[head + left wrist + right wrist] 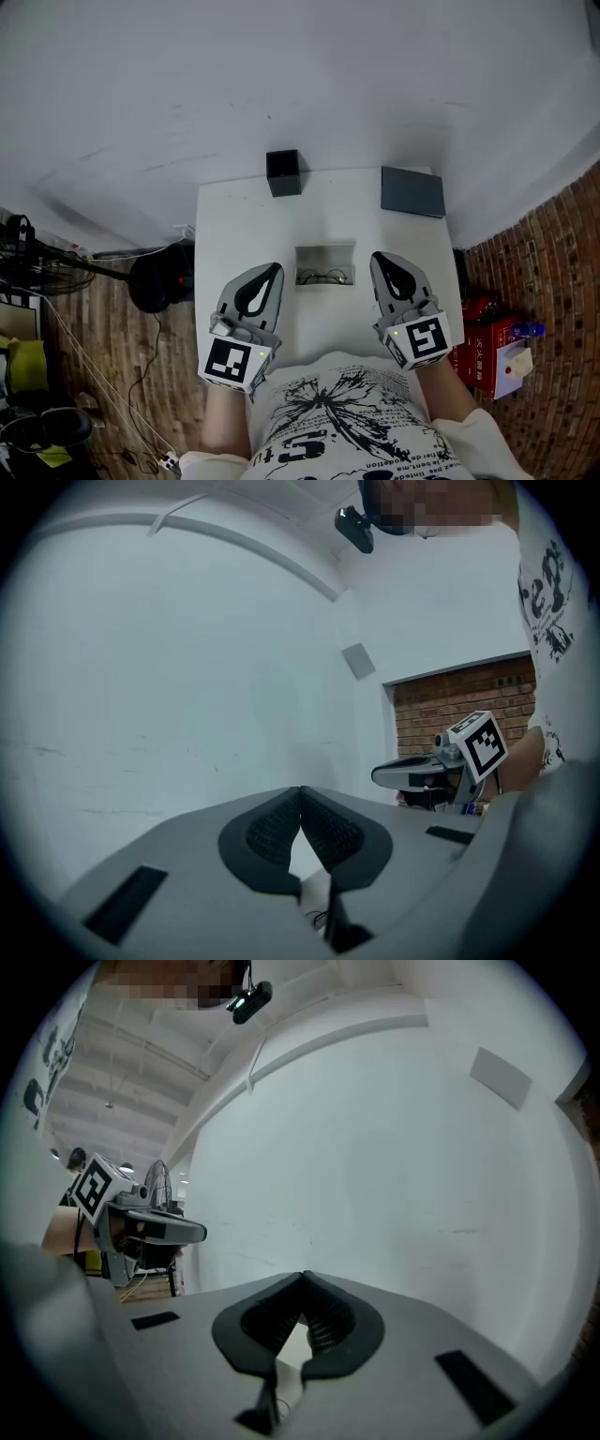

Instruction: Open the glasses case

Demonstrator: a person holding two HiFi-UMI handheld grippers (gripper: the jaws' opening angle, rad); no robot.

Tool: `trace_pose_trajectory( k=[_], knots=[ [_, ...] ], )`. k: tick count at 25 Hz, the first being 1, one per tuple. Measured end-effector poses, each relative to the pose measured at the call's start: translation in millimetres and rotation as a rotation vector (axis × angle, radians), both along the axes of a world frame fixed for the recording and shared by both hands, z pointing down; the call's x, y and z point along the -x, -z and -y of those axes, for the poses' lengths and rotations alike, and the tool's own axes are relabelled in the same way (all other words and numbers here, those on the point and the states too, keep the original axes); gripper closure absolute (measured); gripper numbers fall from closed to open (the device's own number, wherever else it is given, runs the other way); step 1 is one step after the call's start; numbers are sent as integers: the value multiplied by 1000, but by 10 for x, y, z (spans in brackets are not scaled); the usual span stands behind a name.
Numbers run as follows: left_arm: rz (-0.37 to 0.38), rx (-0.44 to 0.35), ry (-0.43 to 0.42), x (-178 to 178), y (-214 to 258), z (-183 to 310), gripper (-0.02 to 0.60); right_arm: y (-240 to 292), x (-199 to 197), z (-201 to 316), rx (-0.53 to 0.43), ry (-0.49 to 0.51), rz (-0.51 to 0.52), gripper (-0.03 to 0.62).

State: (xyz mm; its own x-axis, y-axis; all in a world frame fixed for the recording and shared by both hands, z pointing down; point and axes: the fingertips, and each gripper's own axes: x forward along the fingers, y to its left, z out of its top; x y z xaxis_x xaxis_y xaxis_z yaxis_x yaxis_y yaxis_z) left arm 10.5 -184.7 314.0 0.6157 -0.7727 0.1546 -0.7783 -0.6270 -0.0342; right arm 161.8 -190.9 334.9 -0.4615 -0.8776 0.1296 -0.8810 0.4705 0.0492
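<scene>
- White worktop (234, 225) carries the glasses case (325, 253) at its middle; we note it open, with spectacles (323, 276) lying inside.
- Left gripper (269, 275) sits just left of the case, jaws together, holding nothing.
- Right gripper (382, 263) sits just right of it, likewise closed and empty.
- Black box (283, 172) stands at the far edge.

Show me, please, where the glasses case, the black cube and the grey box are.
glasses case (325, 254), head view, on its back inner wall.
black cube (284, 173), head view, on its top.
grey box (412, 191), head view, middle of its top.
</scene>
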Motion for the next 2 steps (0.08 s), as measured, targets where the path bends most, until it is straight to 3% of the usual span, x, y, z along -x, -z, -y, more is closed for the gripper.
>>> trace_pose_trajectory(
  k=[2],
  knots=[
    [5, 3, 3, -8, -11, 13, 568, 1, -13, 12, 1, -4, 3, 583]
  ],
)
